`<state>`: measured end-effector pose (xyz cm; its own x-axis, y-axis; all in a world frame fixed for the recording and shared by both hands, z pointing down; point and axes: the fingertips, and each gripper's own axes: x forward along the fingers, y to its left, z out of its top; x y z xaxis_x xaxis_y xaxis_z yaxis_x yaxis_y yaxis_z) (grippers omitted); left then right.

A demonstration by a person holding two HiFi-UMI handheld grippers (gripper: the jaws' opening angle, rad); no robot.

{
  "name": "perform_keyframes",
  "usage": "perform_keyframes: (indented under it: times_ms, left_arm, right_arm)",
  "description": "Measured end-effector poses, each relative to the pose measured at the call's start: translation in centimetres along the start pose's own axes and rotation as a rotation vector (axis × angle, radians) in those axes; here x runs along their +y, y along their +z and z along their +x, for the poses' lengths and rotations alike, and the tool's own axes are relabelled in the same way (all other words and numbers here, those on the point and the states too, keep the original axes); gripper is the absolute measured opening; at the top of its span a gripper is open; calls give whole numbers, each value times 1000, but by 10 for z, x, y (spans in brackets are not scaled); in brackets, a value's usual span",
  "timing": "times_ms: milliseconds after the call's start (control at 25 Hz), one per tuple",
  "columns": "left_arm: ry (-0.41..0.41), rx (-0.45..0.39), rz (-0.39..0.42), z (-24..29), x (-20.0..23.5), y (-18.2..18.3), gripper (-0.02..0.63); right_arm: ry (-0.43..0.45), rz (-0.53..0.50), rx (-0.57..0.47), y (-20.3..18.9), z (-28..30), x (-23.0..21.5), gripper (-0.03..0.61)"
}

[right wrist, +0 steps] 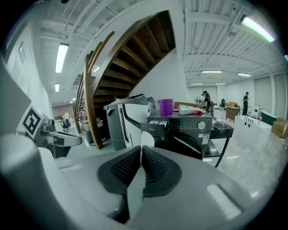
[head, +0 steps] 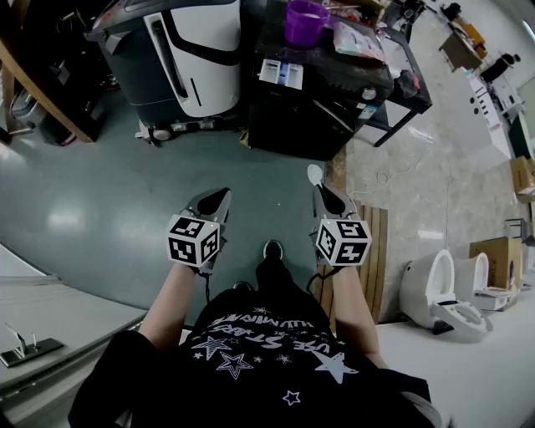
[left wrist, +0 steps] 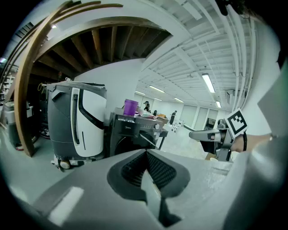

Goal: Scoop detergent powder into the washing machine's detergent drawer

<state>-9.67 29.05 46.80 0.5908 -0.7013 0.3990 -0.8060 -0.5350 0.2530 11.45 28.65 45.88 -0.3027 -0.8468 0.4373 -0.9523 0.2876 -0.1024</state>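
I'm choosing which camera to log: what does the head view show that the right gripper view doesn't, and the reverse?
Only the head view: the person's black star-print shirt, the toilets, and the marker cube on the right gripper. Only the right gripper view: the ceiling lights, and the right gripper's jaws seen shut on the white scoop. Both: the washing machine, the purple cup on it, the white scoop, and the left gripper.

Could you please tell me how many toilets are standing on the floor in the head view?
2: one toilet at the lower right of the head view, and the second toilet just right of it. Others may be hidden.
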Motion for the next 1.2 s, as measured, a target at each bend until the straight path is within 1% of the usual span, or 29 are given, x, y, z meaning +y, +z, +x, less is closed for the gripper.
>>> perform_keyframes:
  times_ms: [440,600,800,920,1000,1200]
  left_arm:
    - [-8,27,16,17,-11,-2,0]
    - [-13,28,22,15,-12,-1,0]
    - [-16,21,-7,12,-5,-2,0]
    - [-23,20,17,22,-1,1,0]
    - [-20,24,12,31,5,3,0]
    - [22,48,10,73,32,16,0]
  right_arm:
    - [10,18,4,-3,5,-11,35]
    - [8,26,7,-2,7,-10,35]
    - [4,63,-15,4,12,-6,35]
    - [-1,53,-20,13,25,-11,35]
    - [6,49,-26,19,37,-18,36]
    - [27,80,-49,38,88,-52,37]
